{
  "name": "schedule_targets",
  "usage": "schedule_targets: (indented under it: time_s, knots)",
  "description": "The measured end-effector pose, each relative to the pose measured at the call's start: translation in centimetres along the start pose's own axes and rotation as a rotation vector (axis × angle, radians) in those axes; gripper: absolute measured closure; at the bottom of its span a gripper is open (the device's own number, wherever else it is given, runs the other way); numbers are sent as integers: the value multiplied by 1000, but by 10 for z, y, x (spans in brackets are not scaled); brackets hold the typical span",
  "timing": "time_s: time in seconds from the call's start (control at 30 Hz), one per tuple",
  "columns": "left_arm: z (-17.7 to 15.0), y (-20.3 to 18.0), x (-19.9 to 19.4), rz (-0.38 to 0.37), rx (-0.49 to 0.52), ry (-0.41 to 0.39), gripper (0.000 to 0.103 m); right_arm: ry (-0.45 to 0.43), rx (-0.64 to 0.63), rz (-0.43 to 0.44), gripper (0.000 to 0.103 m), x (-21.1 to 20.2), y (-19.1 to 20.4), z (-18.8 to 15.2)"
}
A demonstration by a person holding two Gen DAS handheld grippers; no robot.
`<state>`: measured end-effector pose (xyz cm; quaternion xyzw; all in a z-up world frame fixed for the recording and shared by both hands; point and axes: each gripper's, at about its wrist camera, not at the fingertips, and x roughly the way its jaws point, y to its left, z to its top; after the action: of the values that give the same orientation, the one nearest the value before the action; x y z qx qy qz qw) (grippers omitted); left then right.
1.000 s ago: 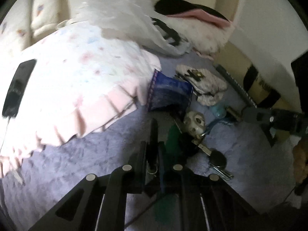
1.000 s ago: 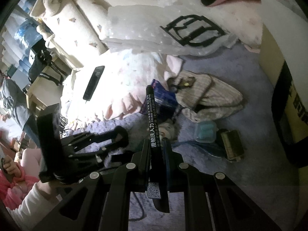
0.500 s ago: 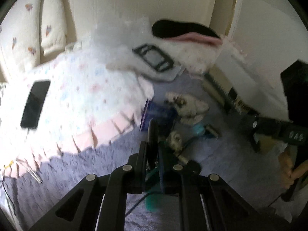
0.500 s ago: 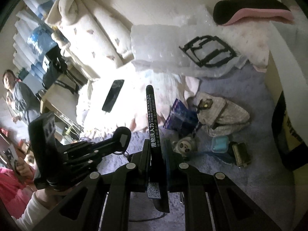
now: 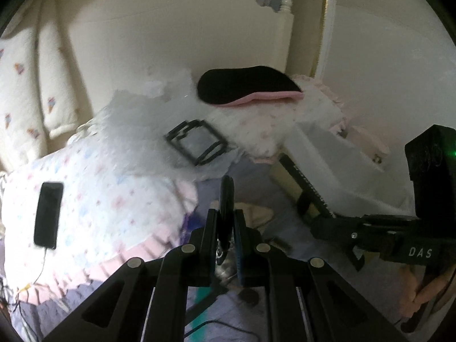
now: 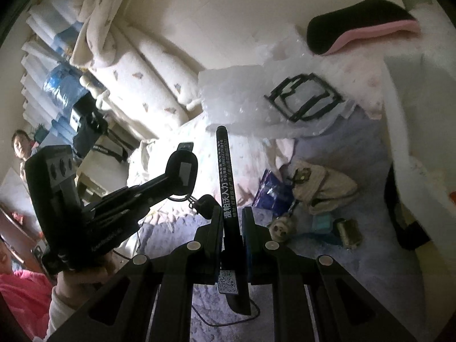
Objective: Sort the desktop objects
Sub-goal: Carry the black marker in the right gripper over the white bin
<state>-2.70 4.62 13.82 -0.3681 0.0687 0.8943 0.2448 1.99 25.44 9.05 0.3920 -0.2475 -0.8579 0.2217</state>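
The right tool (image 6: 231, 218) is closed on a black pen (image 6: 228, 199); the left tool (image 5: 225, 219) grips a dark key fob (image 5: 225, 199).

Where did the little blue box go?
In the right wrist view, the blue box lies on the purple blanket, lower right, between the small panda toy and a brass-coloured lighter.

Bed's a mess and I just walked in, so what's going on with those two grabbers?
A person is sorting small things off the bed, with a gripper in each hand. The right tongs are shut on a black pen with white print, which sticks up past the tips. The left tongs are shut on a dark key fob with a ring and keys hanging from it. A pouch, a blue packet and a small panda charm lie on the purple blanket.
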Motion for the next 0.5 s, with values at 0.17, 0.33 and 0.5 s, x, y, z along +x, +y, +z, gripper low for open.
schedule_targets:
  time_s: [0.17, 0.33, 0.5]
  knots:
    - [29, -25, 2, -43, 21, -10, 94, -64, 46, -22, 90, -22, -7, 18]
    - [62, -61, 2, -74, 85, -26, 94, -146, 97, -16, 90, -53, -21, 33]
    - [84, -95, 8, -106, 153, -34, 94, -209, 138, -42, 90, -80, -38, 39]
